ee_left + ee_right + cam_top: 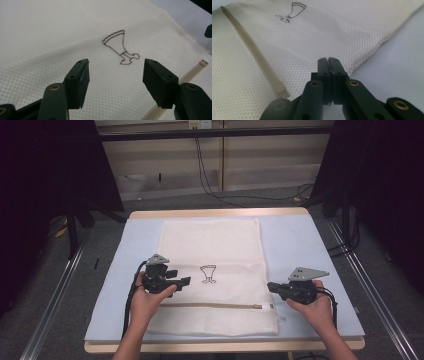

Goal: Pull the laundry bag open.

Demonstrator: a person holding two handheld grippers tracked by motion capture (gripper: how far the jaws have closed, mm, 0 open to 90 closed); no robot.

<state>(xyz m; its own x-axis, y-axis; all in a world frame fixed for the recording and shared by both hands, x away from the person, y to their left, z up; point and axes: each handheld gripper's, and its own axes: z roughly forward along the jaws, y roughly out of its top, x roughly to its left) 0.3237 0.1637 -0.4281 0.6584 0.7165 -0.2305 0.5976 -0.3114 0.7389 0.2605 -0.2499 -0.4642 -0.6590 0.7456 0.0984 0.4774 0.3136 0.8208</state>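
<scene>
- A cream-white rectangular mesh laundry bag (215, 270) is laid flat on the pale blue mat (300, 240) covering the worktop, at its centre.
- A dark outline drawing (208, 273) is stitched near the bag's middle; a beige zip (210, 305) is run across toward 6 o'clock, its end seen at 4 o'clock.
- The left tongs (184, 281) are held released over the mesh at 9 o'clock of the drawing, nothing between them.
- The right tongs (270, 286) are clenched at the bag's 3 o'clock edge; whether mesh is pinched cannot be told.
</scene>
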